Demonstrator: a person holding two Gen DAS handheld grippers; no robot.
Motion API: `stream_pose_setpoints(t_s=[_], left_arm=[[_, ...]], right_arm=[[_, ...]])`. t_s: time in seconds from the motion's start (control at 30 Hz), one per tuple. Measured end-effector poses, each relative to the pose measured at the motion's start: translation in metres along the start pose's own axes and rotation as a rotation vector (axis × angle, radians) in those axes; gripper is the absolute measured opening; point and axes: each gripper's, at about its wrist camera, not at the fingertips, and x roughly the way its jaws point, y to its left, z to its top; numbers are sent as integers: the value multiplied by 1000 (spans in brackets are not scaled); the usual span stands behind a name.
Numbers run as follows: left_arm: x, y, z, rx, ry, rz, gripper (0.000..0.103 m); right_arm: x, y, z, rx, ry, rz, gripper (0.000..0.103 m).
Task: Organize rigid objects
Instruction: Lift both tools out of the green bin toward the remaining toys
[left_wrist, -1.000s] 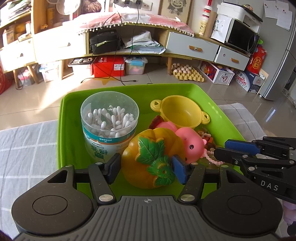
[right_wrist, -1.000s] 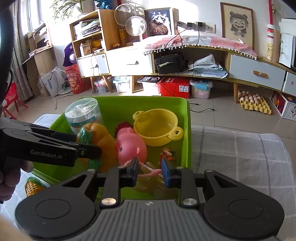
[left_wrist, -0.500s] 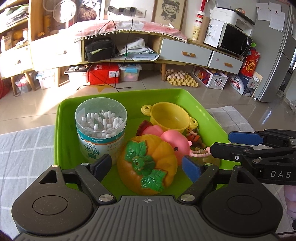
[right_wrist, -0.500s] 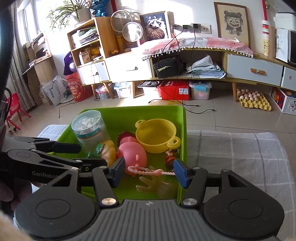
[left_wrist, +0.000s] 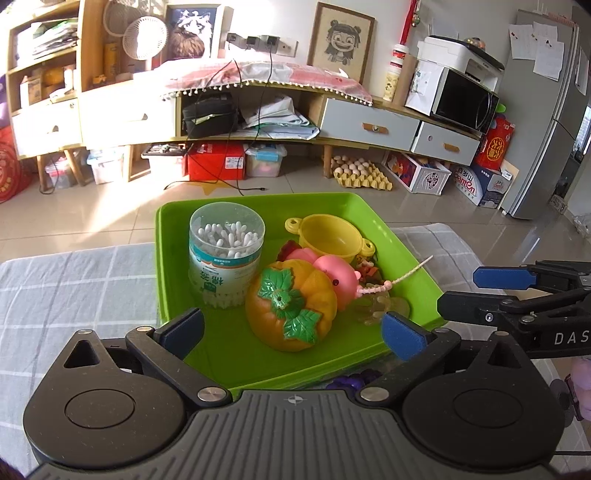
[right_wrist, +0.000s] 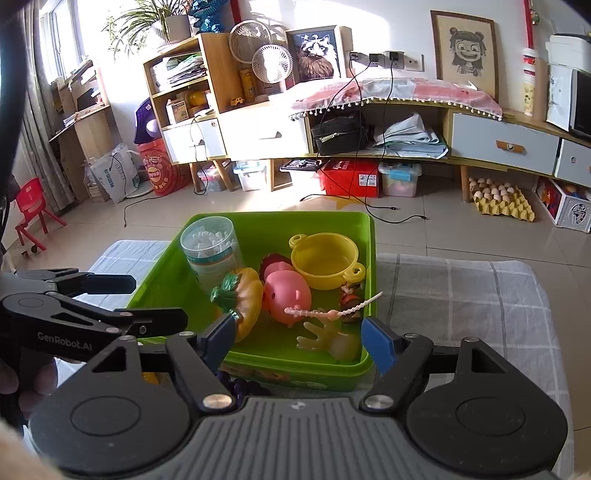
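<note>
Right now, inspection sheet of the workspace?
Surface: grey checked cloth under green bin.
Job's things: in the bin, cotton swab jar upright, orange pumpkin toy, pink pig, yellow pot, clear rubber hand.
Clutter: purple grapes in front of the bin.
Grippers: left claw open, empty; right claw open, empty.
Cables: black leads on floor.
Surroundings: egg tray, microwave.

A grey checked cloth (left_wrist: 74, 280) covers the table. Beyond it, on the pale tiled floor (left_wrist: 92, 218), sit a yellow cardboard egg tray (left_wrist: 360, 173), a red plastic box (left_wrist: 216, 161) and a clear plastic storage tub (left_wrist: 266, 160). A long wooden sideboard with grey drawers (left_wrist: 369, 127) carries a black microwave (left_wrist: 465, 99). A small white fan (right_wrist: 271, 63) stands on the open wooden shelf unit (right_wrist: 207, 77).
</note>
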Motion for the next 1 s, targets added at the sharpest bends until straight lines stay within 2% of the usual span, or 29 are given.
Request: stream_pose_setpoints(t_s=[0.3,0.43,0.5,0.6,0.83,1.0], left_arm=[[-29,-2,-34,-23,29,28,98],[-34,-9,-53,-17,0,33,98],[-34,-14,-66,-9,-14,28,98],[-31,-24,-85,24,8,6,98],[-25,-44,-120,94,21,5,98],[-17,-52,-121,49,46,-13,90]], right_arm=[[-18,8,-27,-4,25,16,55],[-20,5,-48,-23,29,32,55],[-22,3,-57,-46,26,37,55],[-23,-1,-73,-65,33,67,55],[-23,-14,-98,-96,63,94,55],[-24,-18,-106,-108,86,99,55]])
